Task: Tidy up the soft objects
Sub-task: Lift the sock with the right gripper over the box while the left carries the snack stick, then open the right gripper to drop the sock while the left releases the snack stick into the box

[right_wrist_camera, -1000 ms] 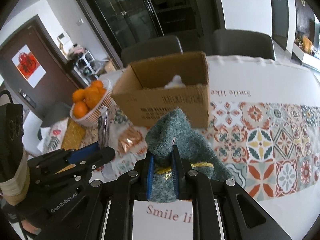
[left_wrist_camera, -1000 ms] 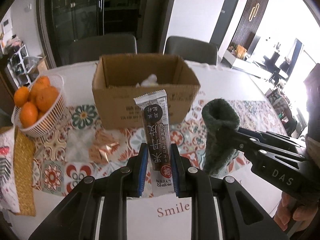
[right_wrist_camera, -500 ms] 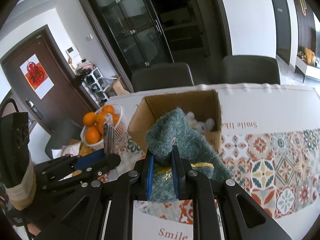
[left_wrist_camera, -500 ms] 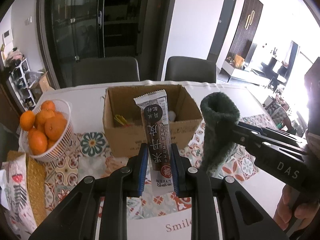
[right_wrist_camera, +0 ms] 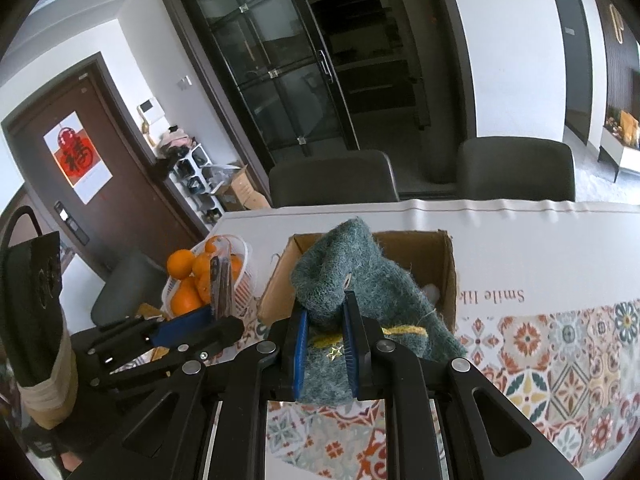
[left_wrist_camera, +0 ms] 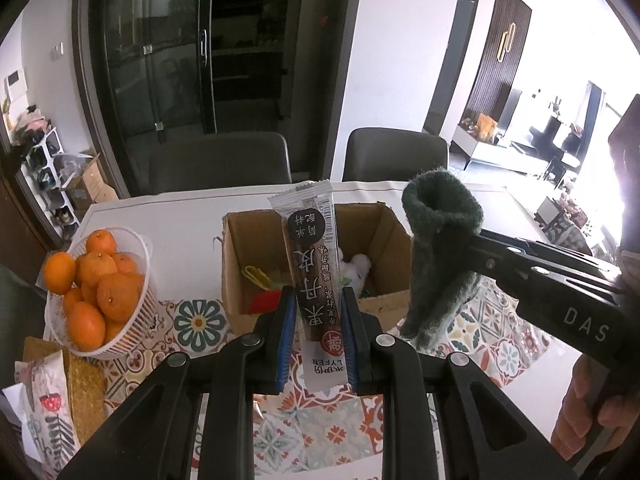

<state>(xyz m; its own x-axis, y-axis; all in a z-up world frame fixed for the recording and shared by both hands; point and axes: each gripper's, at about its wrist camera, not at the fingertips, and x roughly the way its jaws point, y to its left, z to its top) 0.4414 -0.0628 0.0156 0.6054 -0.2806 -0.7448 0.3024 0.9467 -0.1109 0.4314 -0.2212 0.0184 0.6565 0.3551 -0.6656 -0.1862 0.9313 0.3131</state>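
Left wrist view: the left gripper point(left_wrist_camera: 316, 324) is clamped on an upright brown snack packet point(left_wrist_camera: 314, 280), held above the patterned tablecloth point(left_wrist_camera: 200, 322) in front of an open cardboard box point(left_wrist_camera: 236, 280); a basket of oranges point(left_wrist_camera: 100, 292) stands at left. Right wrist view: the right gripper point(right_wrist_camera: 325, 334) is clamped on a fuzzy green sock point(right_wrist_camera: 340, 276), raised before the same box point(right_wrist_camera: 446, 276).

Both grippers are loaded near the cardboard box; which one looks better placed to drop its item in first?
Probably right: the right gripper holds the green sock overlapping the cardboard box opening; the left gripper with its snack packet appears slightly short.
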